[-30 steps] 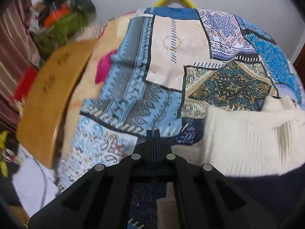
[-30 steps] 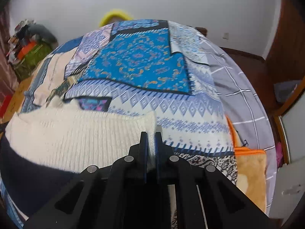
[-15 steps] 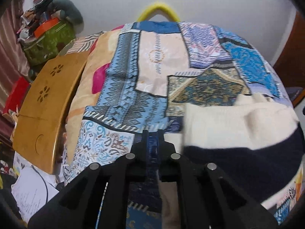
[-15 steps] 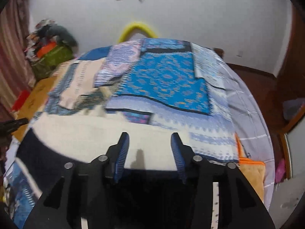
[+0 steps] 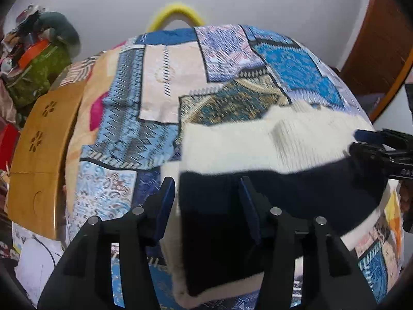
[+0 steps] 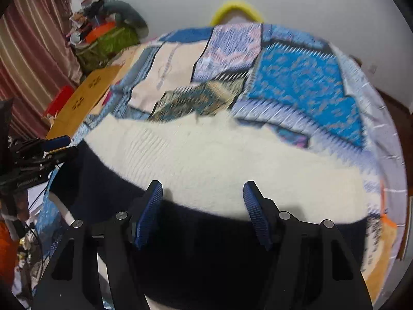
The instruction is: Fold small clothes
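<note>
sweater [image 5: 258, 149] — flat on bedspread [image 5: 160, 77] | both claws just opening — nothing gripped

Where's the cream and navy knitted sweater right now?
The cream and navy knitted sweater lies on the patchwork bedspread, at its near edge, below both open grippers.

Left gripper [image 5: 206, 193]: pitched steeply down, jaws just been opening, now apart, gripping nothing. Right gripper [image 6: 202, 193]: same pitch, jaws just been opening, wider gap, pads clear of any contact. Both side by side.
</note>
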A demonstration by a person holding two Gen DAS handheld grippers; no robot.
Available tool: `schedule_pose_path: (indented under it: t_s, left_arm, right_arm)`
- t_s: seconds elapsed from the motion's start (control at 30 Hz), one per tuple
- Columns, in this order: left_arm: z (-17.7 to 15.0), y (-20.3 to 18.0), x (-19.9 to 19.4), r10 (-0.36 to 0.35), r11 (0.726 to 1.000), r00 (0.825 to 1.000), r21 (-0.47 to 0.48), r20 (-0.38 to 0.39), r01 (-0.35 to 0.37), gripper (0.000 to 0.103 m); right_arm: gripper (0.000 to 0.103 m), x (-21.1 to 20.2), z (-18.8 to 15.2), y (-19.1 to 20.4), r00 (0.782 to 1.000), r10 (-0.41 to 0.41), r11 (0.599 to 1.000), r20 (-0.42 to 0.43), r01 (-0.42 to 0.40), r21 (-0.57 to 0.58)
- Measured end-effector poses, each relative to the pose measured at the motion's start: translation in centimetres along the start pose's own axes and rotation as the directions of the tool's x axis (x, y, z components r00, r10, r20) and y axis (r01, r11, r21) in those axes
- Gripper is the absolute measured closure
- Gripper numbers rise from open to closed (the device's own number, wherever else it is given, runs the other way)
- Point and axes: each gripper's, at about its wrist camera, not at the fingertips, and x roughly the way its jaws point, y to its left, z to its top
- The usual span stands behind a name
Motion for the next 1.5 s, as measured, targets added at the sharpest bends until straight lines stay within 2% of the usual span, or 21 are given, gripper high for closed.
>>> schedule_pose_path:
  t_s: [0.1,0.17,0.23,0.27,0.33,0.5,0.6,0.73,0.87,0.9,0.97,1.03,1.13,1.27,1.33,1.5]
  left_arm:
    - [-0.7,-0.5,1.0,0.017,1.0,1.0,0.026,-0.022,-0.017,0.051]
    - [-1.1,-0.8,1.7,0.035,0.999,0.999,0.043,-0.035,-0.033,0.05]
    - [-1.4,-0.8,2.1,0.042,0.998,0.998,0.049,-0.036,-0.041,0.047]
    - [-1.5,-0.9,2.2,0.043,0.998,0.999,0.049,-0.033,-0.041,0.046]
    - [-1.6,-0.8,2.3,0.041,0.998,0.999,0.047,-0.03,-0.04,0.045]
    - [-1.7,-0.5,2.5,0.035,0.999,0.999,0.042,-0.025,-0.033,0.041]
    - [-1.9,-0.2,2.6,0.039,0.999,0.999,0.035,-0.02,-0.038,0.036]
    - [-2.1,0.1,2.6,0.048,0.998,0.999,0.028,-0.016,-0.048,0.032]
    - [-2.4,0.4,2.2,0.049,0.999,0.998,0.016,-0.025,-0.049,0.031]
    - [-2.5,0.4,2.1,0.052,0.999,0.998,0.015,-0.028,-0.051,0.031]
    - [-2.6,0.4,1.9,0.06,0.998,0.998,0.014,-0.03,-0.06,0.031]
    - [-2.7,0.3,1.7,0.068,0.998,0.997,0.015,-0.033,-0.067,0.031]
    - [-2.9,0.0,1.2,0.079,0.997,0.996,0.018,-0.035,-0.079,0.031]
    - [-2.8,-1.4,-0.2,0.076,0.996,0.997,0.038,-0.012,-0.075,0.031]
    - [-2.5,-2.5,-0.9,0.059,0.997,0.998,0.052,0.001,-0.059,0.031]
    - [-1.8,-5.9,-1.1,0.027,0.995,1.0,0.092,0.005,-0.027,0.031]
  right_arm:
    - [0.039,0.8,-0.4,1.0,1.0,-0.01,1.0,0.001,0.01,-0.017]
    - [0.043,1.1,-0.5,1.4,0.999,-0.029,0.999,0.015,0.029,-0.033]
    - [0.065,1.3,-0.4,1.6,0.998,-0.052,0.998,0.022,0.053,-0.043]
    - [0.071,1.4,-0.3,1.6,0.998,-0.057,0.997,0.025,0.058,-0.044]
    - [0.091,1.4,-0.1,1.4,0.998,-0.055,0.998,0.026,0.056,-0.041]
    - [0.098,1.1,0.1,1.1,0.997,-0.049,0.998,0.06,0.05,-0.025]
    - [0.098,0.6,0.6,1.1,0.992,-0.075,0.997,0.101,0.078,-0.023]
    - [0.098,1.0,1.4,0.8,0.99,-0.097,0.995,0.1,0.099,-0.011]
    - [0.094,1.4,1.0,0.6,0.995,-0.078,0.997,0.067,0.078,0.004]
    - [0.09,1.3,0.8,0.6,0.995,-0.076,0.997,0.061,0.076,0.003]
    - [0.077,0.8,0.4,0.8,0.995,-0.079,0.997,0.058,0.079,-0.008]
    - [0.052,0.3,-0.1,1.4,0.995,-0.082,0.996,0.049,0.084,-0.039]
    - [0.042,-0.8,-1.2,2.7,0.992,-0.106,0.989,0.062,0.112,-0.101]
    - [0.037,-2.2,-2.6,4.0,0.992,-0.094,0.982,0.089,0.107,-0.153]
    - [0.033,-2.5,-3.1,4.2,0.993,-0.082,0.984,0.087,0.094,-0.151]
    - [0.033,-2.4,-4.4,3.2,0.995,-0.082,0.989,0.061,0.089,-0.12]
